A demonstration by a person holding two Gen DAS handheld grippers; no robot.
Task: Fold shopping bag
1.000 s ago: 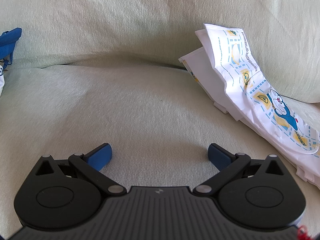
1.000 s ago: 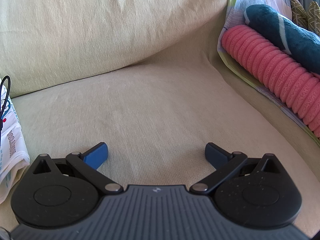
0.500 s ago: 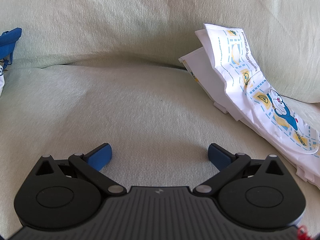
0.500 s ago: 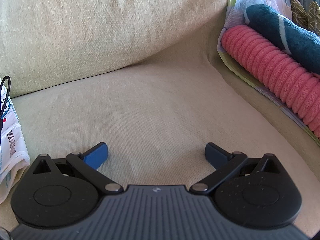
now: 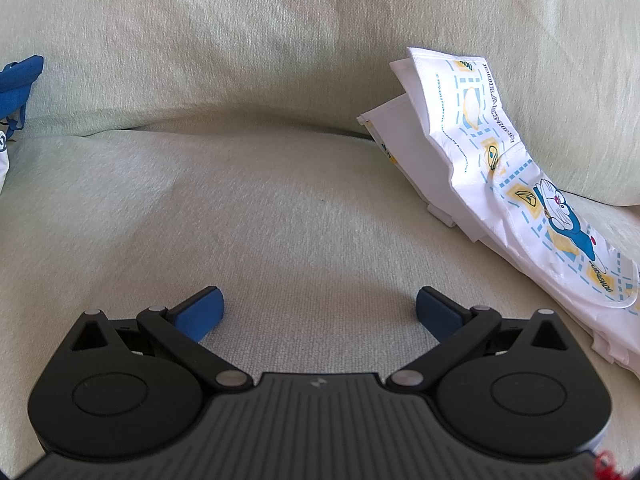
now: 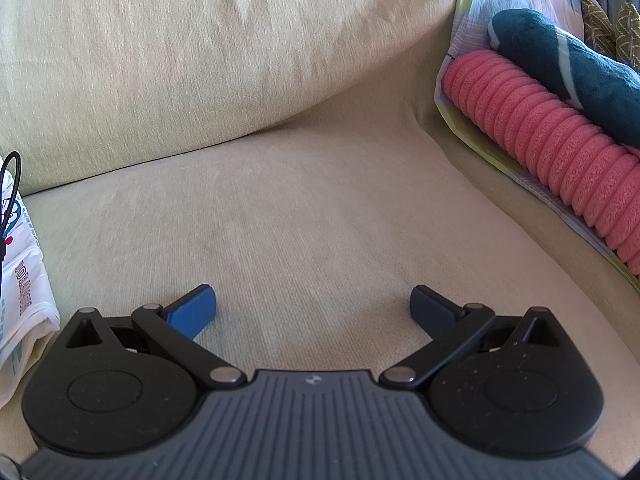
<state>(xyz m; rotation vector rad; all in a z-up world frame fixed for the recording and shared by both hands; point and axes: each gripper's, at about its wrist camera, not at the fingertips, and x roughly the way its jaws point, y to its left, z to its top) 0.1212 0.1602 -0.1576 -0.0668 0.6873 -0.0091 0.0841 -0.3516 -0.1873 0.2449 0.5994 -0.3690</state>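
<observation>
A white shopping bag with blue and yellow cartoon print lies crumpled on the pale sofa seat, leaning against the back cushion at the right of the left wrist view. Its edge also shows at the far left of the right wrist view. My left gripper is open and empty over the seat, left of the bag. My right gripper is open and empty over bare seat, right of the bag.
The sofa back cushion rises behind the seat. A pink ribbed roll and a dark teal plush lie along the right side. A blue fabric item sits at the far left. A black cable loops over the bag.
</observation>
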